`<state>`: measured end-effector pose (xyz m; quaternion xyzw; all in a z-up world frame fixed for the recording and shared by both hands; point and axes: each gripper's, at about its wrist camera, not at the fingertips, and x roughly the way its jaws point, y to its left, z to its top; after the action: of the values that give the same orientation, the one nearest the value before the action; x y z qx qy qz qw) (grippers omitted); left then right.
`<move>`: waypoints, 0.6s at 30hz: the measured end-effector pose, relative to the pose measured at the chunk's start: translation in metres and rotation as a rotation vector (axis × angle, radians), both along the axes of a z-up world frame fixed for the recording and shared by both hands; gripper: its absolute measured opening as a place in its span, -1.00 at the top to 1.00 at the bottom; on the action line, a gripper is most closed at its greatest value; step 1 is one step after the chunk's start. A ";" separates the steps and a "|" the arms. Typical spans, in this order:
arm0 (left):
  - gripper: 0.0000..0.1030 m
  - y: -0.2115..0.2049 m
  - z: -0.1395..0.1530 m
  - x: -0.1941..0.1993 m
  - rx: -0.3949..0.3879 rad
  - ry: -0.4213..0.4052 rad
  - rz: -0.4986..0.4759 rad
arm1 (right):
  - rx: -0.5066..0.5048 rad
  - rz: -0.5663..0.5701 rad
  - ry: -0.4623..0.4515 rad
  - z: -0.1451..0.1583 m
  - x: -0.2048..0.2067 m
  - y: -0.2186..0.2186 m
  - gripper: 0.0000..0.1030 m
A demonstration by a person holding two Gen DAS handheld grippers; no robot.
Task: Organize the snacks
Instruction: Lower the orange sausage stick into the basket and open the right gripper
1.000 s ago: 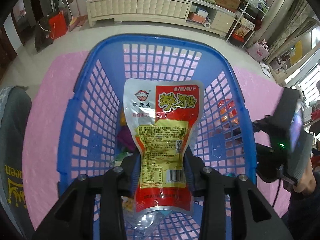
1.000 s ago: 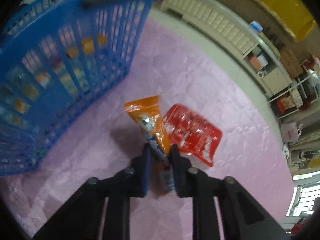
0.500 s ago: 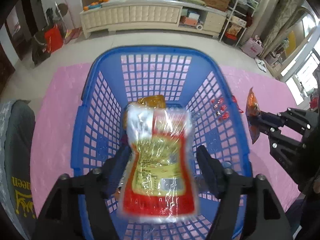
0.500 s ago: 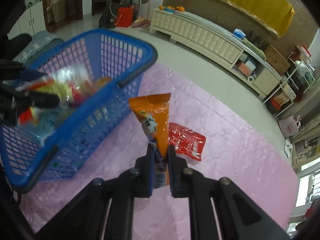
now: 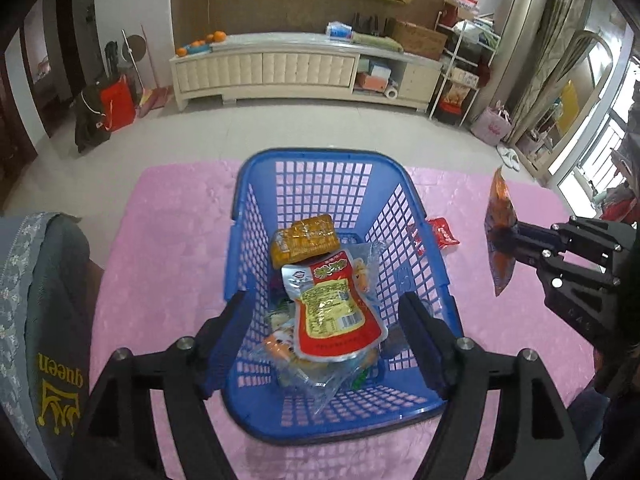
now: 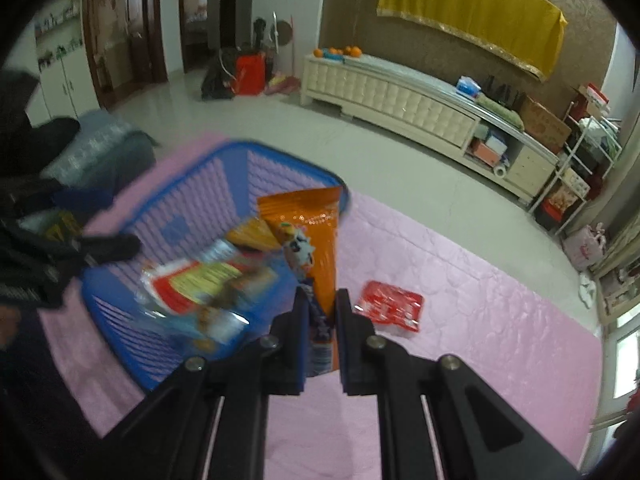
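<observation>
Left gripper [image 5: 326, 316]: jaws wide apart, empty, above lattice-walled blue plastic basket [image 5: 432, 248] holding glossy red-silver pouch [image 5: 334, 308]. Right gripper [image 6: 320, 320]: jaws clamped on crinkly orange foil packet [image 6: 316, 232], beside basket. Flat red packet [image 6: 390, 306] on quilted pink mat [image 6: 480, 320].

Matte black tongs [image 5: 324, 312] — silver screws, blue-padded fingers [image 6: 344, 344].

A glossy blue plastic lattice basket [image 5: 416, 240] holds shiny, crinkled foil and clear film packets [image 5: 332, 308], on a pink quilted cloth mat [image 5: 168, 216] with a soft matt look, near matt black grippers [image 5: 324, 340].
</observation>
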<state>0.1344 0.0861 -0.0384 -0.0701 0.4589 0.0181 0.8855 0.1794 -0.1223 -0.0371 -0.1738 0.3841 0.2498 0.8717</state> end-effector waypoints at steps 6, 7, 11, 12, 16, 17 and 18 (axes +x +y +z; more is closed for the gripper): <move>-0.43 0.009 0.005 -0.022 -0.003 -0.027 0.014 | 0.068 0.045 0.018 0.023 -0.020 0.032 0.70; -0.43 0.011 0.004 -0.022 -0.007 -0.026 0.016 | 0.079 0.043 0.032 0.023 -0.021 0.037 0.70; -0.43 0.019 -0.001 -0.031 -0.006 -0.023 0.024 | 0.136 0.015 0.118 0.016 -0.020 0.051 0.70; -0.43 0.020 -0.001 -0.032 -0.008 -0.022 0.023 | 0.143 0.008 0.134 0.013 -0.021 0.053 0.70; -0.43 0.024 -0.008 -0.038 -0.015 -0.017 0.022 | 0.129 -0.034 0.185 -0.004 -0.022 0.064 0.70; -0.43 0.024 -0.010 -0.040 -0.017 -0.014 0.020 | 0.131 -0.046 0.199 -0.007 -0.023 0.063 0.70; -0.43 0.024 -0.012 -0.040 -0.019 -0.012 0.019 | 0.134 -0.067 0.222 -0.012 -0.023 0.059 0.70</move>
<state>0.0940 0.1104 -0.0508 -0.0828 0.4531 0.0219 0.8873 0.1564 -0.0634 -0.0487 -0.0738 0.4662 0.2634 0.8413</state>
